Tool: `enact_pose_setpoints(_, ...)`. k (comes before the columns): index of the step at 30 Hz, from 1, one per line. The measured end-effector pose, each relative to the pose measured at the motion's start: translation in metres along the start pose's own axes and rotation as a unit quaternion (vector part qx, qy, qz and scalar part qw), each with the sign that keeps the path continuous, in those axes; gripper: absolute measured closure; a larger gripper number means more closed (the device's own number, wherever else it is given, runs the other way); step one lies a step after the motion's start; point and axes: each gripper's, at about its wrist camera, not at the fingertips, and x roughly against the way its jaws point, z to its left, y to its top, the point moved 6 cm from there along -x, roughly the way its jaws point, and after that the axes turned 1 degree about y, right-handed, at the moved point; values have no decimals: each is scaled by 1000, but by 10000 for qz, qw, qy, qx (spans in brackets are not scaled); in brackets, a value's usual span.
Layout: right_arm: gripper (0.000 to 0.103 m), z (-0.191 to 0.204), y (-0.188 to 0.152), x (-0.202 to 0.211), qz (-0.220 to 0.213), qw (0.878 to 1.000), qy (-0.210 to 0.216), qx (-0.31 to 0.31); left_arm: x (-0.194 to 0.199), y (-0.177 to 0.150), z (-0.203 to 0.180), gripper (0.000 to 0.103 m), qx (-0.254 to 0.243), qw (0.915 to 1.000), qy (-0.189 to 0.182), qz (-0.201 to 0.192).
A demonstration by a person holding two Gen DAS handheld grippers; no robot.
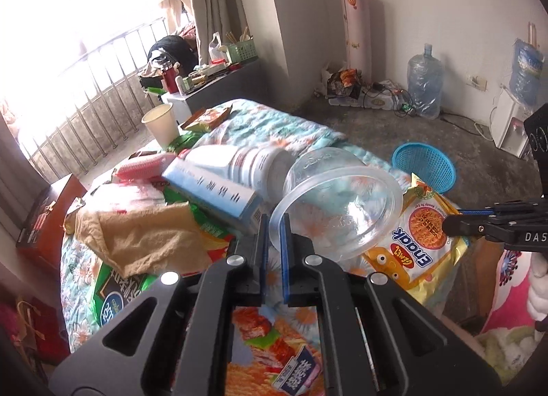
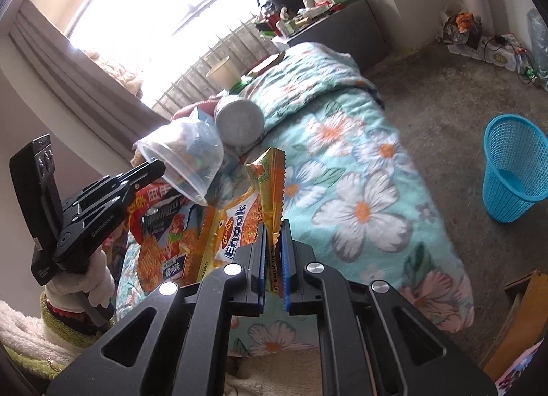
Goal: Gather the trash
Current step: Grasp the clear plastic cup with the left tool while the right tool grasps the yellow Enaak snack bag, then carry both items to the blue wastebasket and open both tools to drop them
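A: Left gripper [image 1: 274,225], what do its fingers hold?
B: They are closed on the rim of a clear tub [image 1: 334,202], lifted and tilted over the bed [image 1: 274,122].

A: And the right gripper [image 2: 273,235]?
B: Its fingers pinch the edge of a yellow Enaak packet [image 2: 239,225], which rests on the bed's near edge.

A: How should the step be done well?
B: Probably by keeping both grips firm, carrying each item clear of the bed, and releasing only above the blue bin [image 2: 513,170] on the floor beyond the bed's right edge.

A: The surface and the room?
B: A floral quilt, cluttered with a box [image 1: 209,187], a white jar [image 1: 260,165], a paper cup [image 1: 161,127] and wrappers; grey floor, a bright barred window.
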Motion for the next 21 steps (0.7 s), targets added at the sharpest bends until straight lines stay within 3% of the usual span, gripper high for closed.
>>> enact_pose_setpoints(4, 95, -35, 23, 42, -655, 9956, -624, -237, -7, 43, -37, 98, -65, 9986, -521, -4)
enact_pose_setpoints(6, 95, -62, 37, 65, -1056, 9854, -1304, -281, -18, 65, -67, 98, -222, 9967, -780, 72)
enact_pose_setpoints(9, 95, -112, 60, 97, -1584, 9481, -2734, -362, -45, 99, -124, 98, -545, 9905, -1215, 339)
enact_pose_setpoints(11, 95, -150, 71, 111, -1767, 9262, -3272, -620, -76, 121, -166, 98, -744, 9845, -1445, 663)
enact_pose_setpoints(15, 95, -233, 81, 115, -1911, 9078, -3402, -1537, -152, 147, -250, 98, -1183, 9745, -1431, 1256)
enact_pose_setpoints(18, 95, -289, 82, 96, -1690, 9018, -3445, -1989, -214, 146, -304, 98, -1237, 9625, -1522, 1874)
enact_pose_setpoints(21, 95, -338, 79, 81, -1469, 8976, -3454, -2310, -265, 134, -348, 99, -1309, 9536, -1583, 2199)
